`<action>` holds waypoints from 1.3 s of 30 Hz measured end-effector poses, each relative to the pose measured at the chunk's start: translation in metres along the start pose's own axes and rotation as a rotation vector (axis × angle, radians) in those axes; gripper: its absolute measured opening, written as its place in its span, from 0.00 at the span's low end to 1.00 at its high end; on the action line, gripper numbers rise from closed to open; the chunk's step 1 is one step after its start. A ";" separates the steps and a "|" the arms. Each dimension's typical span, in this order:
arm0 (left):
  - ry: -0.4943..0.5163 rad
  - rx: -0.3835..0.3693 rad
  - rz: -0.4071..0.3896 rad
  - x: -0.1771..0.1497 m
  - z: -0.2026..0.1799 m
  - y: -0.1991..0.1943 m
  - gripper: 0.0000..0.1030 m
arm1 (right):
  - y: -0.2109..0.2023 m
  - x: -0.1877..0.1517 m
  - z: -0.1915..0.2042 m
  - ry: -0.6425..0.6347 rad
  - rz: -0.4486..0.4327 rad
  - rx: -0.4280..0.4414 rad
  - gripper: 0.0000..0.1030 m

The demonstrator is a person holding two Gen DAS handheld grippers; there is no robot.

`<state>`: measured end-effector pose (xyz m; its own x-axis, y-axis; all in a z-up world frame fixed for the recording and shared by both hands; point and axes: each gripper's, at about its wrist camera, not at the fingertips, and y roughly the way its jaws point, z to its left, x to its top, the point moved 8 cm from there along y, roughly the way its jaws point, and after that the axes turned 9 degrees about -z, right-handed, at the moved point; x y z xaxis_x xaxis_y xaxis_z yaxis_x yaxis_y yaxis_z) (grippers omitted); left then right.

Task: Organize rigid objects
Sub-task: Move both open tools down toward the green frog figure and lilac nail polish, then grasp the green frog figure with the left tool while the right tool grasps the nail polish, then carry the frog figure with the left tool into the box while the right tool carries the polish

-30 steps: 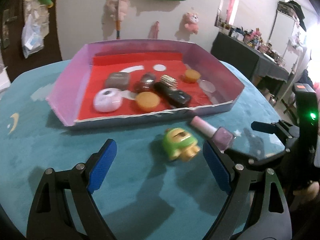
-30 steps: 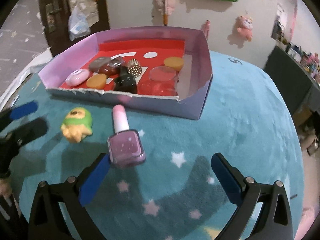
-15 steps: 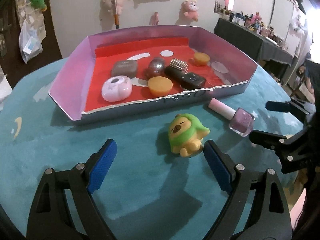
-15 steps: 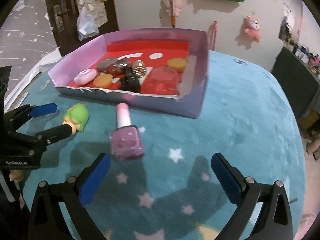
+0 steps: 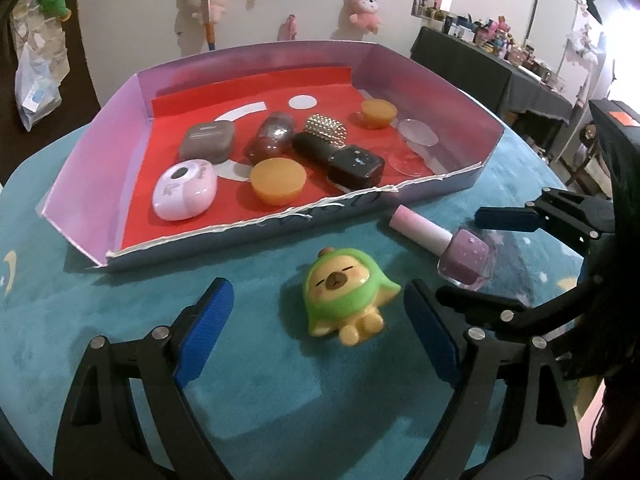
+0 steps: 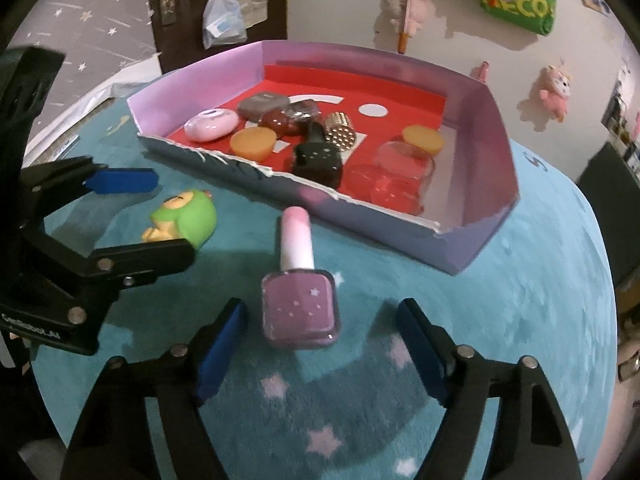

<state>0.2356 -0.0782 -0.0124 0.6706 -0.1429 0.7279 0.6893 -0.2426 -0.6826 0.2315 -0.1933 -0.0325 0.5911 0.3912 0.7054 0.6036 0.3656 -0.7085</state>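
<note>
Teal starry rug (image 6: 520,320), purple tray (image 6: 496,128) at back, right gripper (image 6: 320,344) jaws just closing around pink polish bottle (image 6: 298,312), not yet touching, left gripper (image 5: 316,336) spread wide around green toy (image 5: 348,300).

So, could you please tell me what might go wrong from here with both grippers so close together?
The right gripper, whose jaws have just been closing, straddles the nail polish bottle without touching it; an off-centre squeeze could spin it away. The left gripper brackets the green toy right beside it, so the grippers may collide.
</note>
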 end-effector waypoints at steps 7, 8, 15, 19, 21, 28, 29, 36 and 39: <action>-0.003 -0.100 0.031 -0.006 -0.011 0.004 0.46 | 0.002 0.006 0.006 -0.002 -0.019 0.047 0.37; -0.005 -0.105 0.030 -0.007 -0.011 0.003 0.45 | 0.001 0.006 0.006 0.006 -0.021 0.057 0.37; -0.004 -0.125 -0.008 0.000 -0.008 -0.016 0.45 | -0.019 0.010 0.012 0.067 -0.086 0.041 0.37; 0.004 -0.126 -0.032 0.003 -0.006 -0.027 0.45 | -0.039 0.019 0.014 0.107 -0.146 0.034 0.37; 0.003 -0.128 -0.039 0.004 -0.004 -0.031 0.45 | -0.044 0.023 0.015 0.110 -0.159 0.019 0.37; 0.001 -0.136 -0.056 0.006 -0.001 -0.037 0.45 | -0.044 0.023 0.021 0.122 -0.148 0.021 0.37; 0.000 -0.136 -0.056 0.006 0.000 -0.038 0.45 | -0.044 0.023 0.022 0.124 -0.146 0.021 0.37; -0.020 -0.140 -0.076 0.016 0.005 -0.044 0.45 | -0.046 0.028 0.020 0.129 -0.159 0.022 0.37; -0.039 -0.160 -0.091 0.037 0.013 -0.046 0.45 | -0.047 0.042 0.014 0.132 -0.170 0.020 0.37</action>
<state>0.2317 -0.0600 0.0451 0.6200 -0.0770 0.7808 0.6970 -0.4029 -0.5932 0.2208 -0.1820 0.0302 0.5476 0.2085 0.8104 0.6904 0.4345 -0.5783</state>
